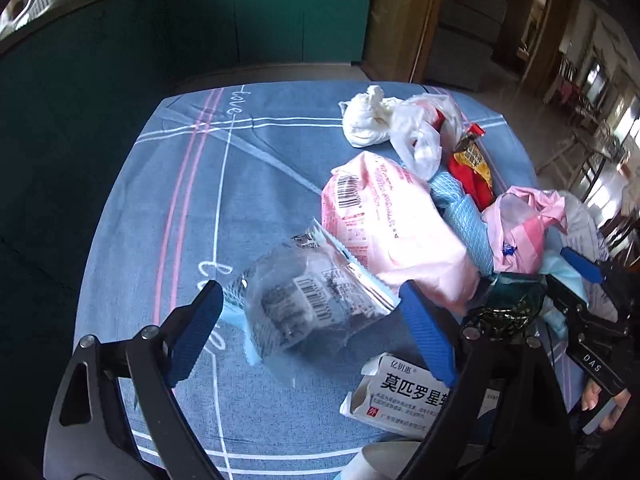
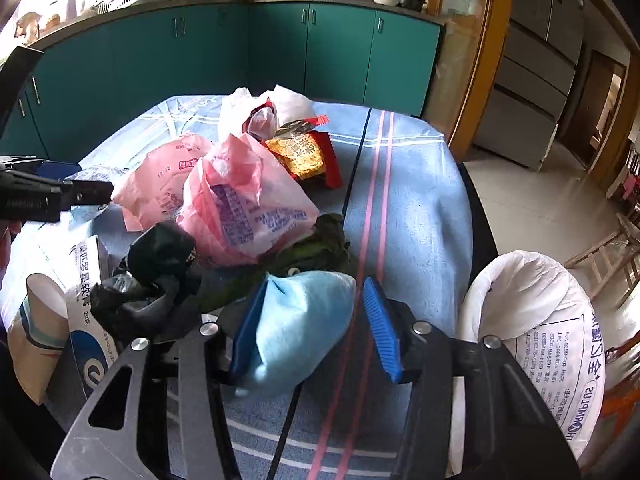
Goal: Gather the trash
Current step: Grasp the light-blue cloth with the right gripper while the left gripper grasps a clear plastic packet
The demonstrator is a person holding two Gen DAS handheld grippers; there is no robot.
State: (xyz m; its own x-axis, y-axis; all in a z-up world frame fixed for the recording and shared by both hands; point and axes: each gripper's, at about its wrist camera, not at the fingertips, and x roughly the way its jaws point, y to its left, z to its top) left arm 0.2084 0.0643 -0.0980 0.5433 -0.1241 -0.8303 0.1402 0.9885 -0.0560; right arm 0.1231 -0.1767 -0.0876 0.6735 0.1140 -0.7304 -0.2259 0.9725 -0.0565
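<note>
Trash is piled on a blue plaid tablecloth [image 1: 168, 208]. My left gripper [image 1: 316, 320] is open around a clear plastic wrapper [image 1: 308, 304] with barcodes, its fingers on either side without pinching. Behind it lie a pink package [image 1: 384, 220], a white crumpled tissue [image 1: 366, 122] and a red-yellow snack bag [image 1: 472, 168]. My right gripper [image 2: 316, 320] is open, with a light blue crumpled wad [image 2: 300, 320] between its fingers, against the left pad [image 2: 248, 328]. A pink plastic bag [image 2: 244, 204] and dark green wrapper [image 2: 320, 248] lie ahead.
A white medicine box [image 1: 404, 396] sits near the table's front edge. A white sack [image 2: 552, 328] stands open at the table's right side. Teal kitchen cabinets [image 2: 280, 40] line the back. The right gripper shows in the left wrist view [image 1: 580, 308].
</note>
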